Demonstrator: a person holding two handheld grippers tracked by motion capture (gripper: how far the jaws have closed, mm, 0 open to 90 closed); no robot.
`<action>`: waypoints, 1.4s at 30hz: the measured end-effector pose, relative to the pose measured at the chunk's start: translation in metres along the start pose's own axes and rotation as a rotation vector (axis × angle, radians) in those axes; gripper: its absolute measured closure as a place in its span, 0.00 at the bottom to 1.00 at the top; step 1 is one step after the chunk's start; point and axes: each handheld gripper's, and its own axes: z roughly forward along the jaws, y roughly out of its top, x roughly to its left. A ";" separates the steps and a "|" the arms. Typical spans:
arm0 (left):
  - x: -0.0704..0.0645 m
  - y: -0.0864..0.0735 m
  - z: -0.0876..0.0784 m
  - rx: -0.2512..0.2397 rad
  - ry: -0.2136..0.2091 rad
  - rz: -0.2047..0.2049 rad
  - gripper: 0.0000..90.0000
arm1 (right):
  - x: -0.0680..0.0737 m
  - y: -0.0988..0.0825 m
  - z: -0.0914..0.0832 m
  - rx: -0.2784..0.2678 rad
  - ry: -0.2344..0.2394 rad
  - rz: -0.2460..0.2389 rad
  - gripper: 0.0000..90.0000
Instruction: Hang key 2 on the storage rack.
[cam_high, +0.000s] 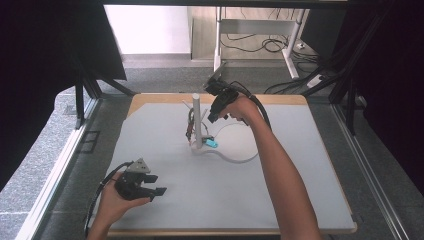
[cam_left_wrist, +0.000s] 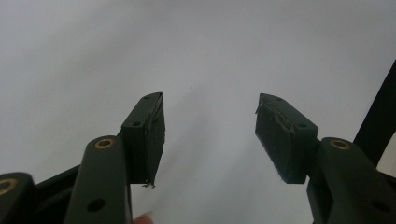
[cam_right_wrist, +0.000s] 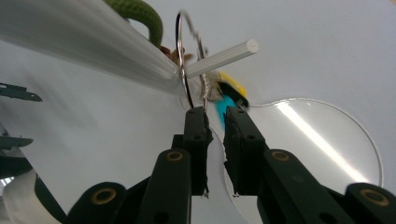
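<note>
A white stand with an upright post (cam_high: 196, 120) rests on a clear round base (cam_high: 240, 145) at the table's middle. In the right gripper view a thin metal ring (cam_right_wrist: 179, 46) and a braided loop (cam_right_wrist: 204, 88) hang from the stand's white peg (cam_right_wrist: 224, 56), with a green cord (cam_right_wrist: 140, 16) higher up and a blue and yellow tag (cam_right_wrist: 231, 100) behind. My right gripper (cam_right_wrist: 215, 112) (cam_high: 212, 118) points at the hanging loops. Its jaws stand a narrow gap apart, and the loop's lower end sits at their tips. My left gripper (cam_left_wrist: 210, 135) (cam_high: 150, 189) rests open and empty near the table's front left.
The light grey table (cam_high: 300, 190) has wooden edges. Black frame posts (cam_high: 80, 100) stand at both sides. Beyond the far edge, a desk's legs (cam_high: 218, 45) and loose cables (cam_high: 270, 45) lie on the floor.
</note>
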 end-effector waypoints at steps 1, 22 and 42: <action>0.000 0.000 0.000 0.000 0.000 0.000 0.48 | 0.000 -0.002 -0.002 -0.003 0.003 0.006 0.85; -0.003 0.000 0.001 0.013 0.021 -0.003 0.48 | -0.019 -0.100 -0.042 -0.203 -0.025 0.037 0.57; -0.005 -0.002 0.005 0.036 0.046 -0.006 0.48 | -0.038 -0.270 -0.010 -0.417 -0.026 0.072 0.54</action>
